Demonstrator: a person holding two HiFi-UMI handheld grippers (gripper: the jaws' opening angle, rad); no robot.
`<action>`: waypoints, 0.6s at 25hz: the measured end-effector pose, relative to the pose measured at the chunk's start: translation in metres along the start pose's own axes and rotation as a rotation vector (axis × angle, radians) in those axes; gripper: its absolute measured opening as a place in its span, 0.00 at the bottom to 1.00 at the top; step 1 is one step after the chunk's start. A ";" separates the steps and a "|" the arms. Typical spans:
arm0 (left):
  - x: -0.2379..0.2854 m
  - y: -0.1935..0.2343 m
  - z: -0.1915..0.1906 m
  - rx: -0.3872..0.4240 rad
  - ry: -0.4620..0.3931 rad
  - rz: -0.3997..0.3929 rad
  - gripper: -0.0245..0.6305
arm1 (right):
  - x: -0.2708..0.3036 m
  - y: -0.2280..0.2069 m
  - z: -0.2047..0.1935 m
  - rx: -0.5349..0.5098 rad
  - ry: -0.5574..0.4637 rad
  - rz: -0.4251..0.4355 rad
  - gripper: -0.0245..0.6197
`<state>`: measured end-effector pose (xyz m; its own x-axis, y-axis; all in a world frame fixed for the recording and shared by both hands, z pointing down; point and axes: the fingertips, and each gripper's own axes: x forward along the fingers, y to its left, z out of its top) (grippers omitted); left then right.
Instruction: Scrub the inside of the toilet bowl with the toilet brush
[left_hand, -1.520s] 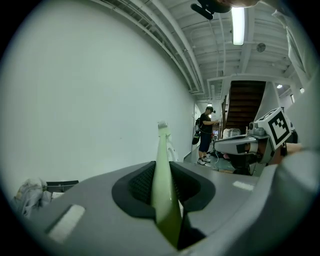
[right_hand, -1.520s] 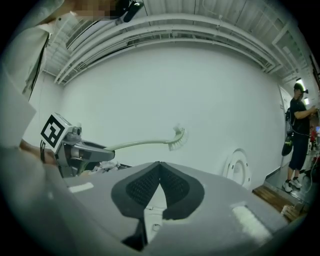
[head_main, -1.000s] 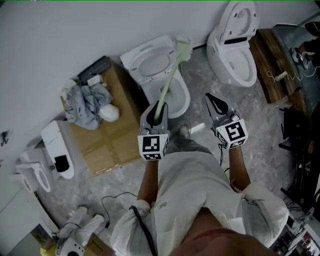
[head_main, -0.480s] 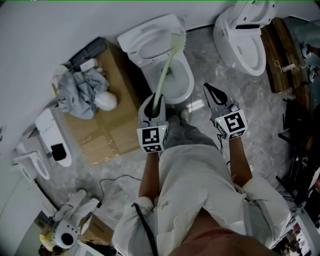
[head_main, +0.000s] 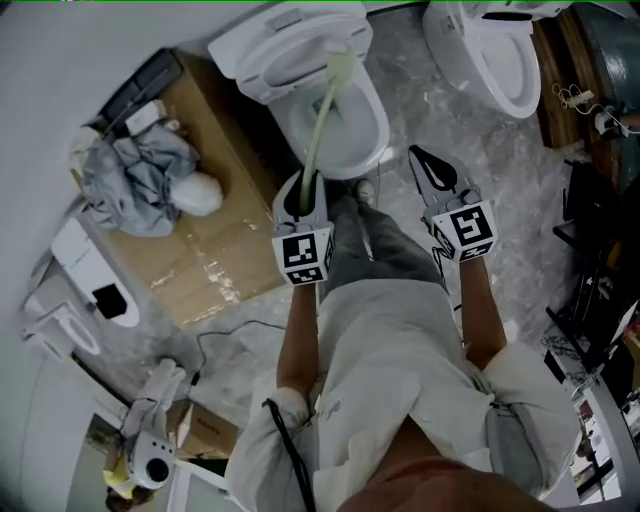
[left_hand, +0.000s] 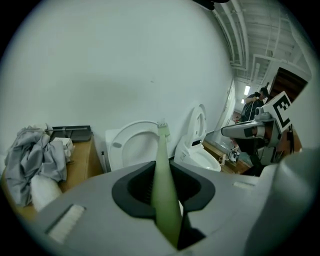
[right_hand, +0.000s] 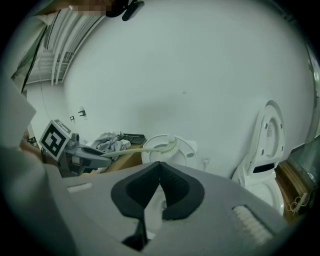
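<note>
While the bristles hang short of the bowl's inside, brush place: the pale green toilet brush reaches from the left gripper out over the toilet bowl. Its head is up near the raised seat, not down in the bowl as far as I can judge.
Left claw: closed on the handle's near end, with the stalk running straight out between the pads.
Right claw: the right gripper has its jaws pressed together with nothing in them, and is held beside the bowl.
Handling: probably light. The slim plastic stalk looks stiff with a little give, and the bristles look soft. The smooth handle could twist in the pads under sideways pressure.
Hold: the end grip gives reach but makes a long lever, so a firm squeeze seems wise.
Left gripper view: shows the handle seated between the pads, which the head view hides under the gripper body.
Right gripper view: shows the brush side-on, roughly level and above the rim, a height the head view cannot give.
Head view: alone shows the bowl's open inside and the cardboard box beside it.
</note>
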<state>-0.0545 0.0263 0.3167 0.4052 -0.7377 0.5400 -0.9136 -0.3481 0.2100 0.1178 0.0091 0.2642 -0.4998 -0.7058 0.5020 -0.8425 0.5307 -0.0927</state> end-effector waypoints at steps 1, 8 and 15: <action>0.005 0.003 -0.006 -0.007 0.012 -0.003 0.19 | 0.005 0.000 -0.005 0.004 0.011 -0.002 0.05; 0.034 0.016 -0.051 -0.043 0.093 -0.017 0.19 | 0.032 -0.002 -0.041 0.018 0.084 -0.006 0.05; 0.059 0.023 -0.086 -0.085 0.142 -0.006 0.19 | 0.055 -0.014 -0.074 0.017 0.134 0.007 0.05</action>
<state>-0.0541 0.0248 0.4235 0.4071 -0.6444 0.6474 -0.9133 -0.2976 0.2780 0.1173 -0.0023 0.3565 -0.4755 -0.6327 0.6112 -0.8430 0.5263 -0.1110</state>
